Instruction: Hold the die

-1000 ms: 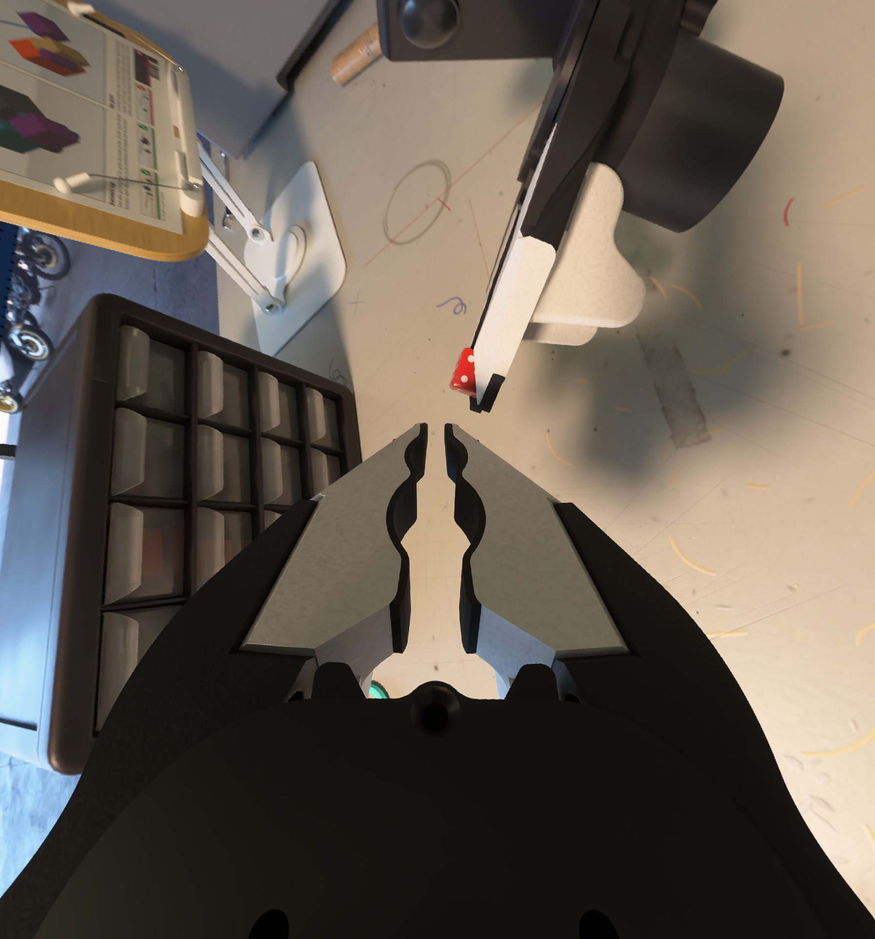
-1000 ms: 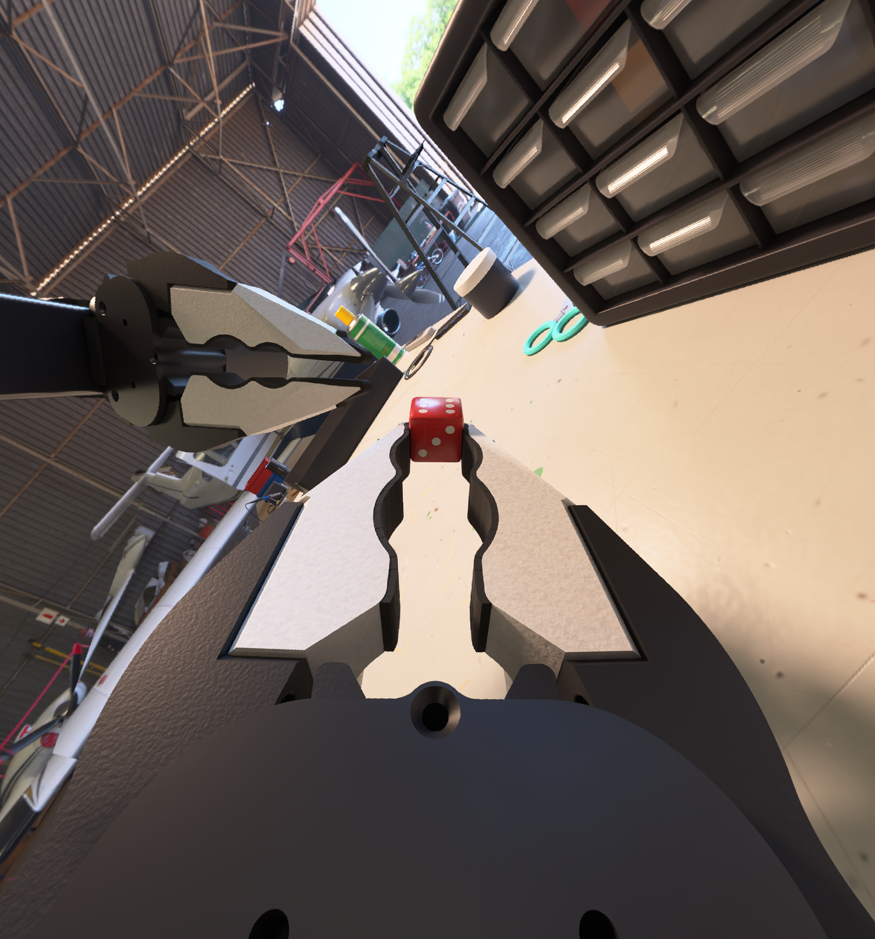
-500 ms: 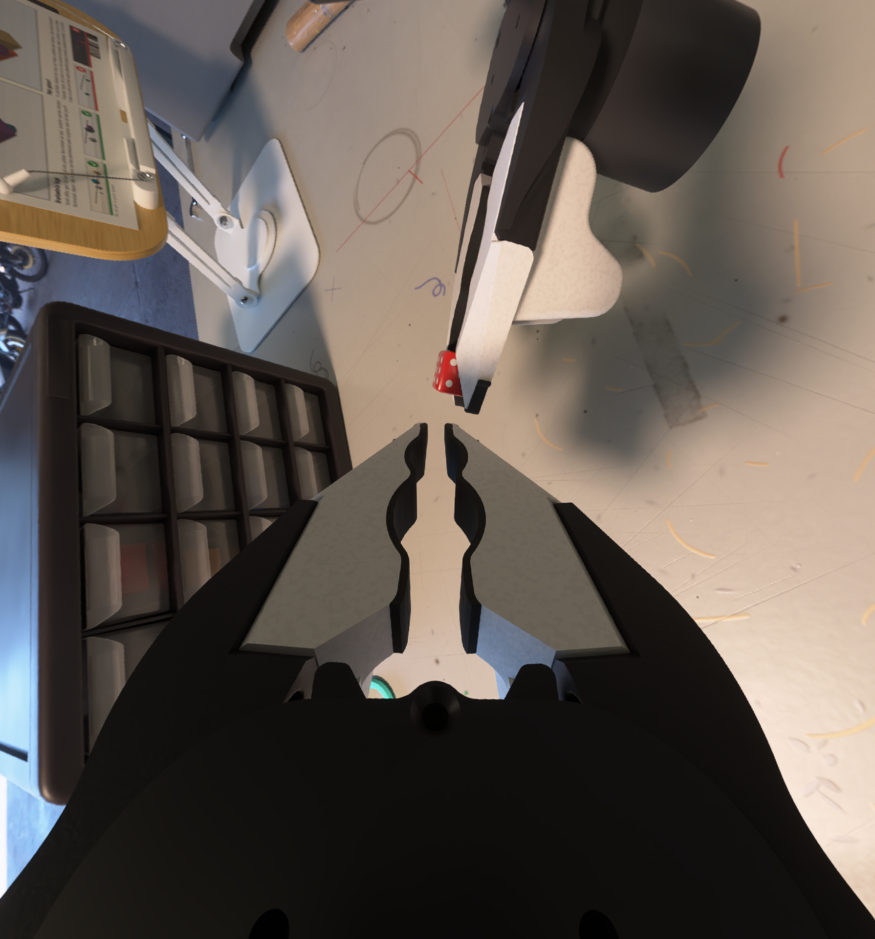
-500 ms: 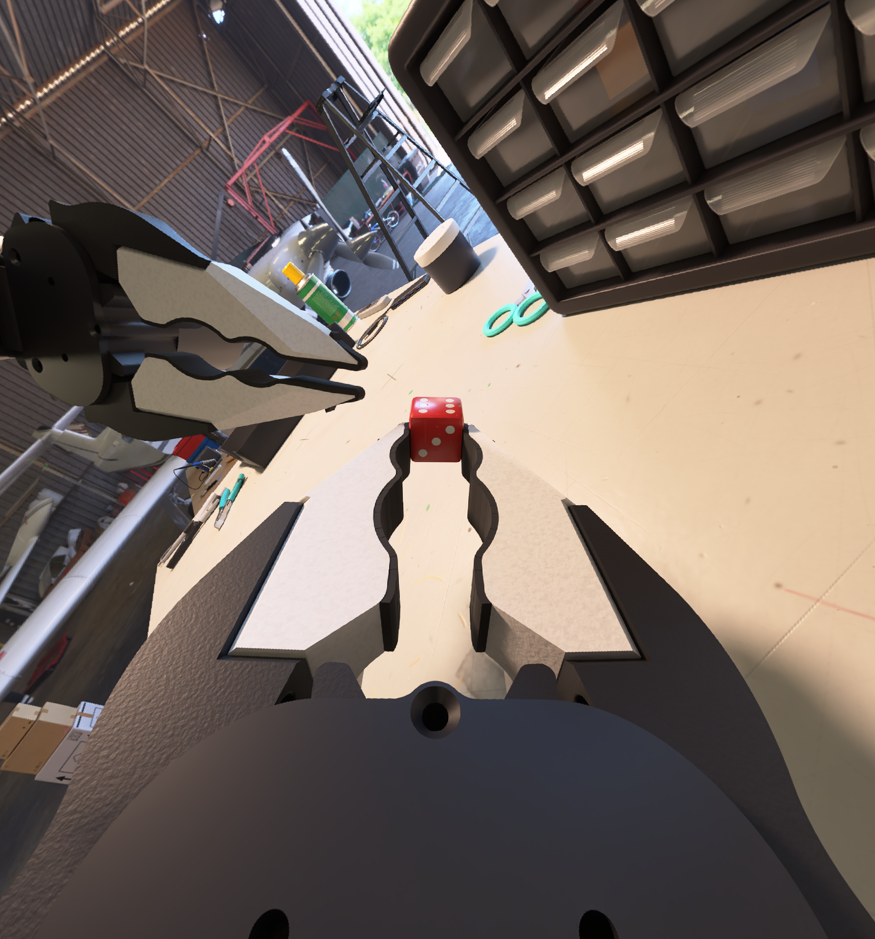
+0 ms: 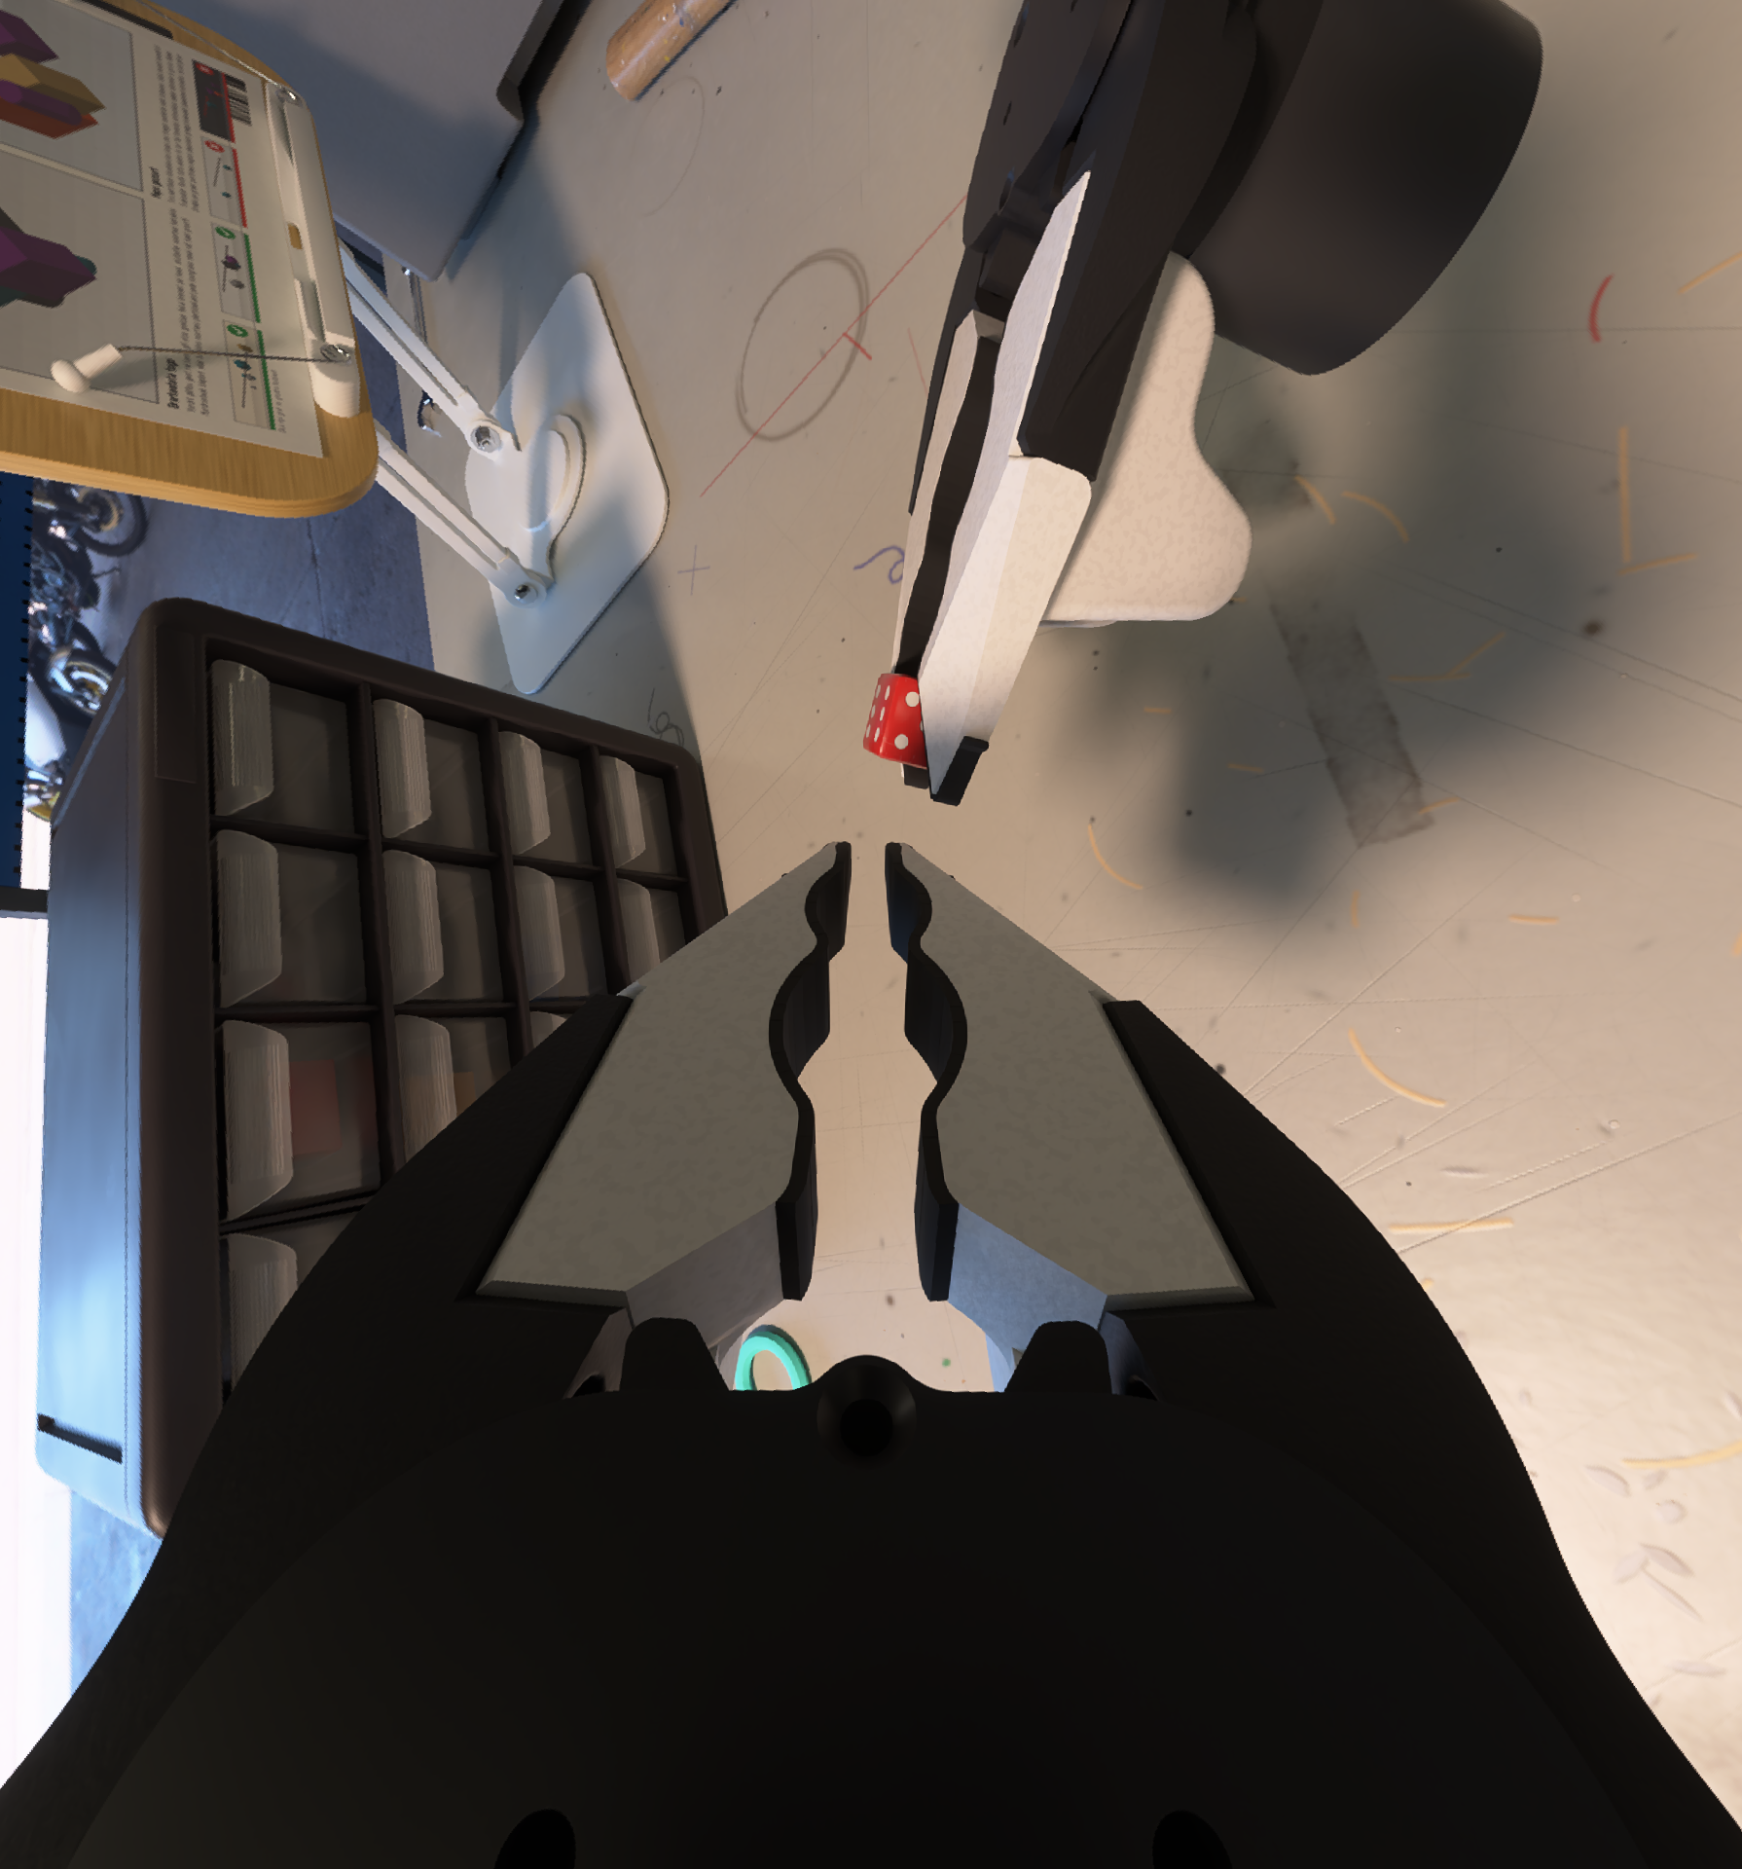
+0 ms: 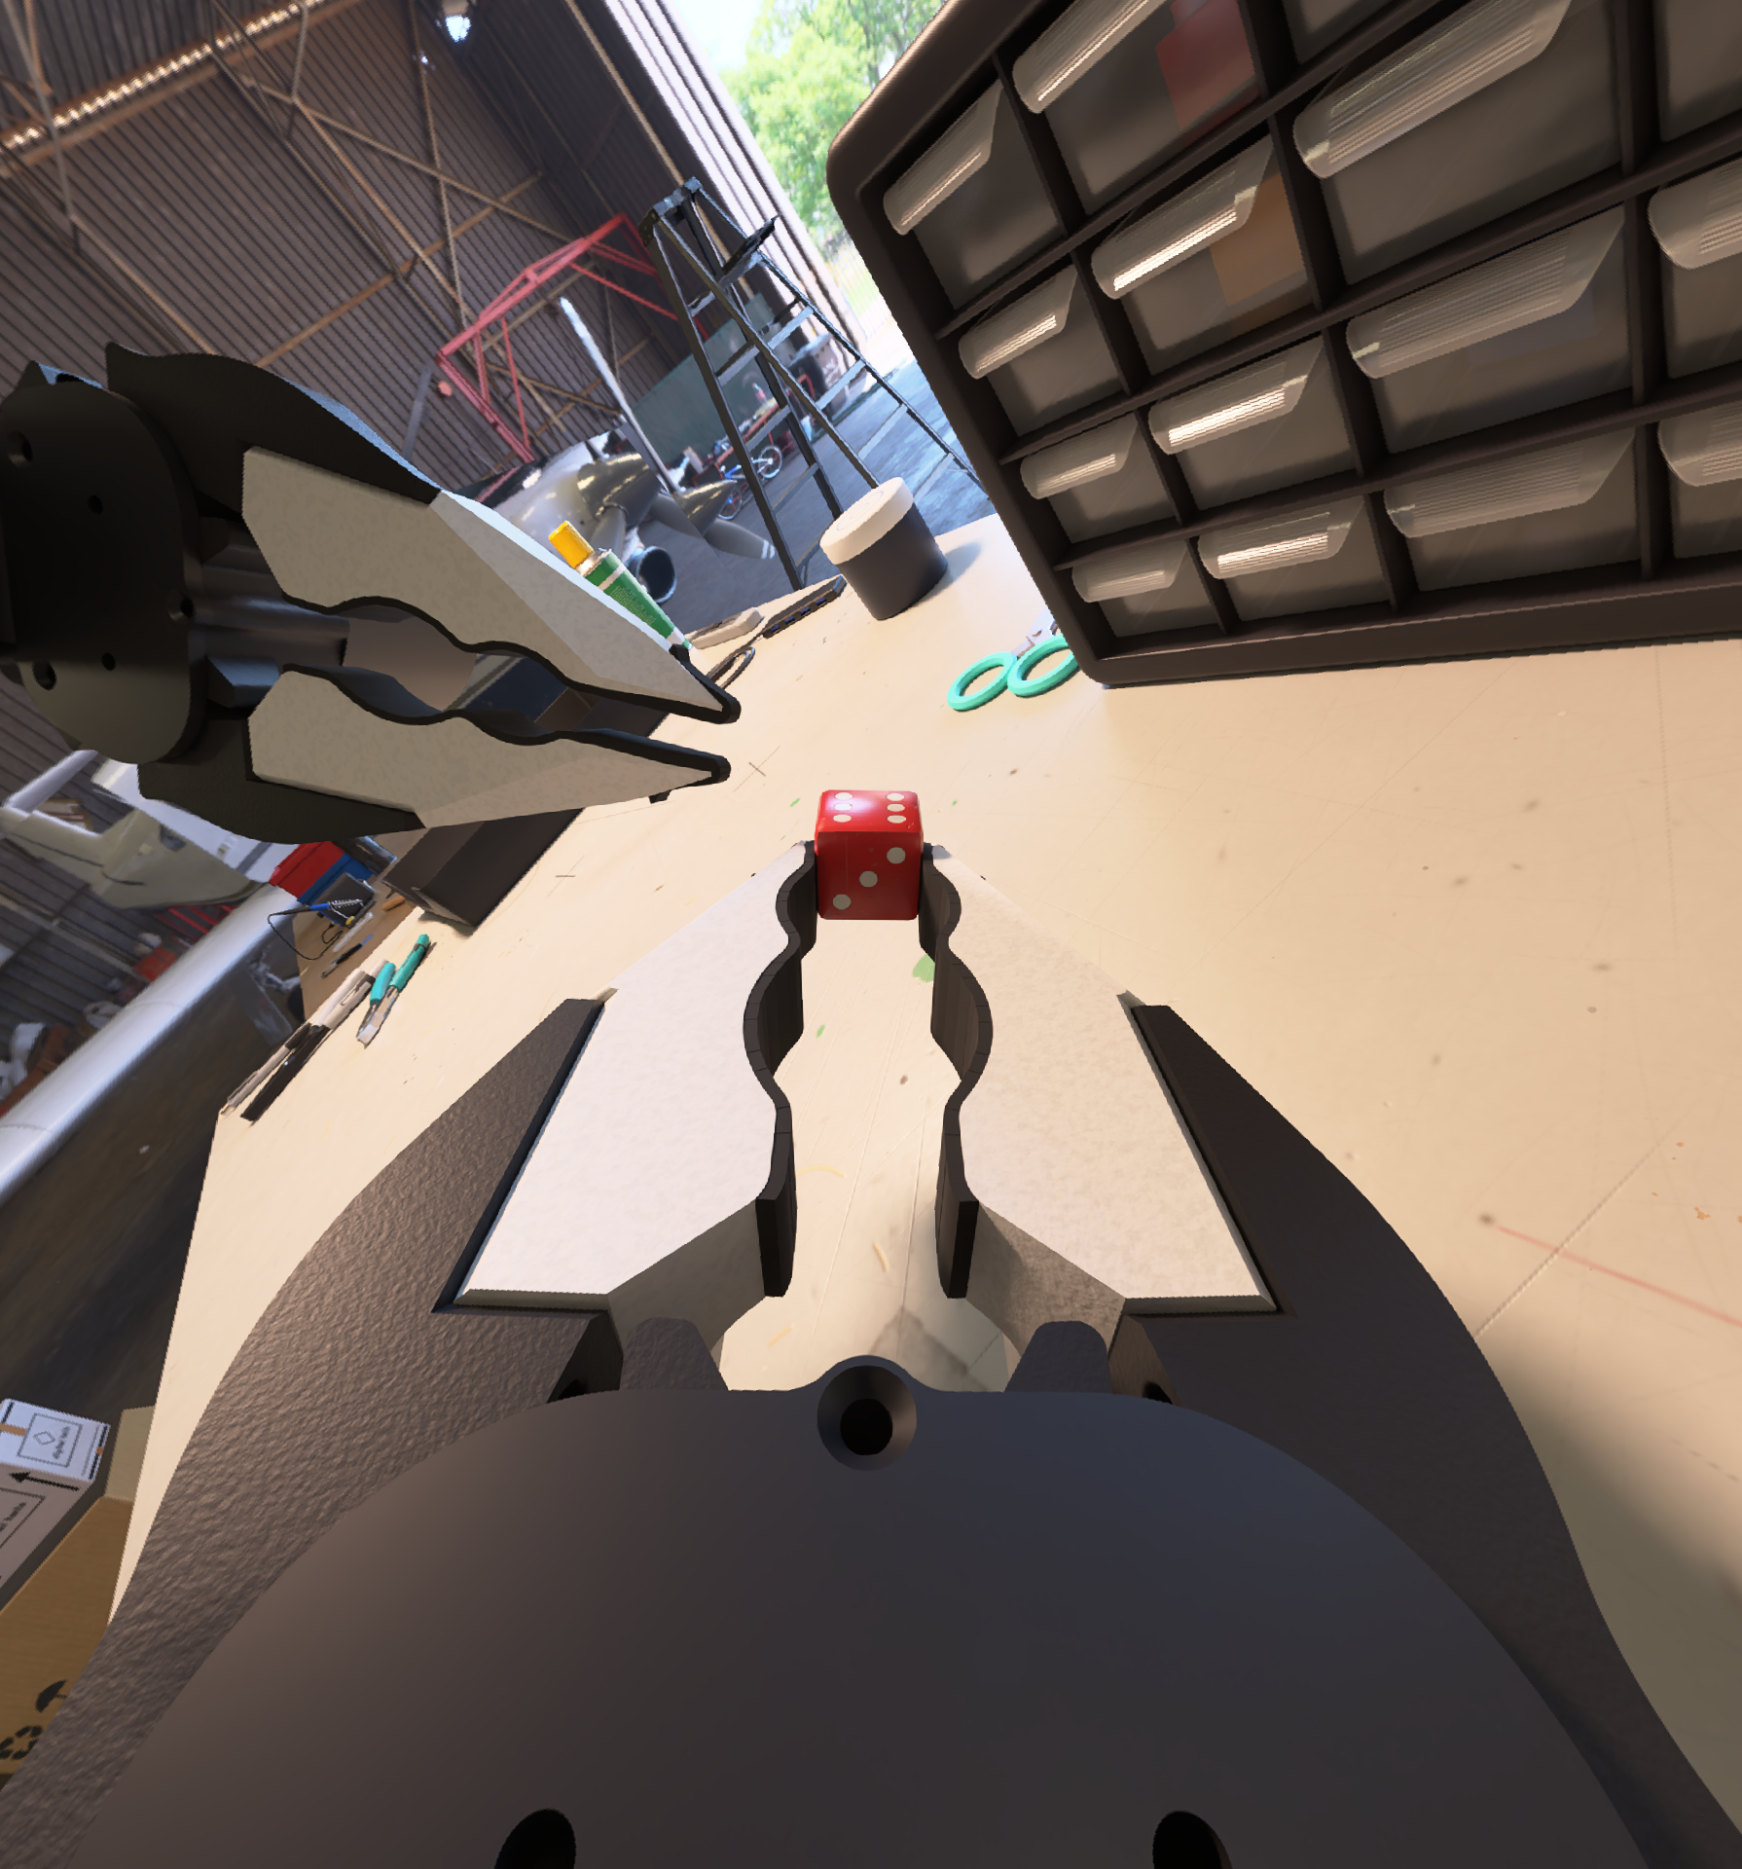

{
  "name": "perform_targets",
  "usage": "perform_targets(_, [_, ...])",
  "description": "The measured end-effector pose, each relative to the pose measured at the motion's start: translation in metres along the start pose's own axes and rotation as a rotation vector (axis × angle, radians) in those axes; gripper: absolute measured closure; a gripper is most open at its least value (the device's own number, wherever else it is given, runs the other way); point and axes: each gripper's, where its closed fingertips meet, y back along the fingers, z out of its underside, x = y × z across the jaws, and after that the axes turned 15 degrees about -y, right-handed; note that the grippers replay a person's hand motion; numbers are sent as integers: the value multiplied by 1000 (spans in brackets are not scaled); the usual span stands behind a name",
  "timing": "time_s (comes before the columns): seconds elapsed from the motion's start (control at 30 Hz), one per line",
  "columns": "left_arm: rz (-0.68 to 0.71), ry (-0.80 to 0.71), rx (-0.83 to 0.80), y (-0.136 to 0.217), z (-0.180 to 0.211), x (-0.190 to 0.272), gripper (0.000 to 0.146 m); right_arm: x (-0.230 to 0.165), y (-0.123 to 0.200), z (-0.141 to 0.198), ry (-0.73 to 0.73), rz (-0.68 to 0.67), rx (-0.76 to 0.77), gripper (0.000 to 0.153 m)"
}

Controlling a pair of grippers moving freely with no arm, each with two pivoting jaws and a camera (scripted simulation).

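Observation:
A red die with white pips (image 6: 867, 860) is pinched between the tips of my right gripper (image 6: 869, 855), which is shut on it and holds it above the tan table (image 6: 1352, 1011). In the left wrist view the die (image 5: 892, 720) shows at the tip of the right gripper (image 5: 938, 779), just ahead and slightly right of my left gripper (image 5: 867, 855). My left gripper is empty, its jaws nearly closed with only a thin gap. In the right wrist view the left gripper (image 6: 725, 743) points at the die from the left, a short way off.
A dark cabinet of small clear drawers (image 5: 392, 961) lies left of my left gripper and also shows in the right wrist view (image 6: 1403, 354). Teal scissors (image 6: 1009, 678) lie beside it. A clipboard stand (image 5: 139, 253) with a white base (image 5: 564, 485) and a dark cup (image 6: 882, 556) stand farther off.
The left gripper has come closer to the die in the right wrist view. The right gripper has kept its grip and tilted down towards the table. Neither gripper's jaws have changed.

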Motion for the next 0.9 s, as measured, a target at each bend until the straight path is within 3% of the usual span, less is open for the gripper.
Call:
perform_targets(0.27, [-11, 1, 3, -1, -1, -2, 140, 0, 1, -2, 3, 2, 8, 134])
perform_targets(0.6, [-24, 67, 35, 2, -7, -8, 140, -3, 5, -12, 175, 98, 78, 134])
perform_targets(0.77, [-23, 54, 20, 1, -5, -6, 140, -3, 5, -11, 137, 66, 76, 134])
perform_targets(0.9, [-55, 45, 49, 7, -10, -11, 140, -11, 4, -12, 39, -43, 95, 134])
